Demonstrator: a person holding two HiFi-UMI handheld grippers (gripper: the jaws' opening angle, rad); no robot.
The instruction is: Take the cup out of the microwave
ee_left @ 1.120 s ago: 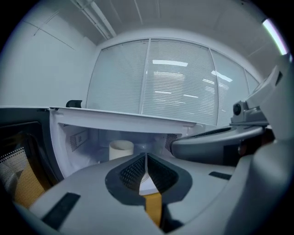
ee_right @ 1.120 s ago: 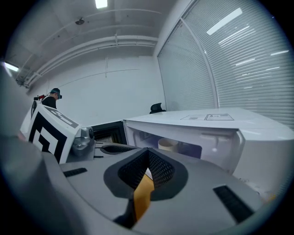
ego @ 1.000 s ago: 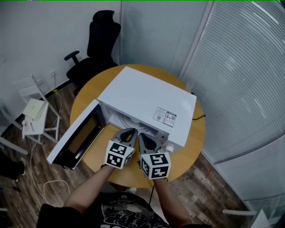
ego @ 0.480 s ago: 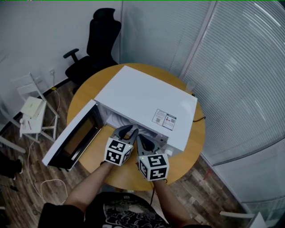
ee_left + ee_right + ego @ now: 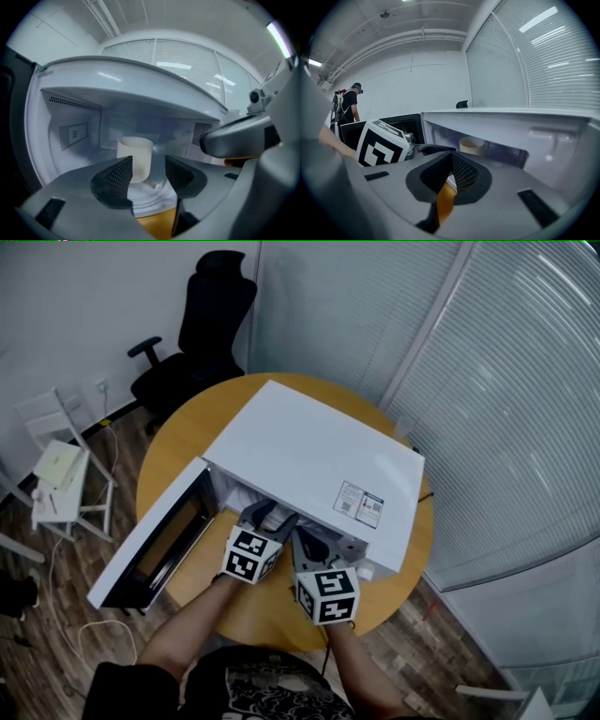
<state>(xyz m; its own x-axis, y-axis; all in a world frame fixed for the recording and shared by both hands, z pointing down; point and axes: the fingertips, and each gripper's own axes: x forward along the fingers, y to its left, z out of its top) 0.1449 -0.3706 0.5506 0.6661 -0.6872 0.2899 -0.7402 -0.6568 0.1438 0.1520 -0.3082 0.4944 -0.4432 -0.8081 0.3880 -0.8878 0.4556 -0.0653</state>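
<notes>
Head view: the white microwave sits across a round wooden surface and fills most of it. A strip of bare wood is left along the near edge, where my arms come in. Its door hangs wide open to the left, out past the surface's rim. The left gripper is at the mouth of the cavity with its tips just under the top edge. The right gripper sits close beside it, a little farther back, in front of the control side. A black office chair stands well beyond the far rim.

Left gripper view: I look straight into the lit cavity. The cup stands upright on the turntable, well inside, with free room up to the ceiling and to both side walls. The jaws are opening – the cup shows beyond the gap, partly behind the left jaw, and neither pad touches it.

Right gripper view: these jaws are closed tip to tip on nothing, with only a sliver of wood showing below them. The cup shows past the cavity's front edge – well apart from this gripper. The open door and a person are far off at the left.
</notes>
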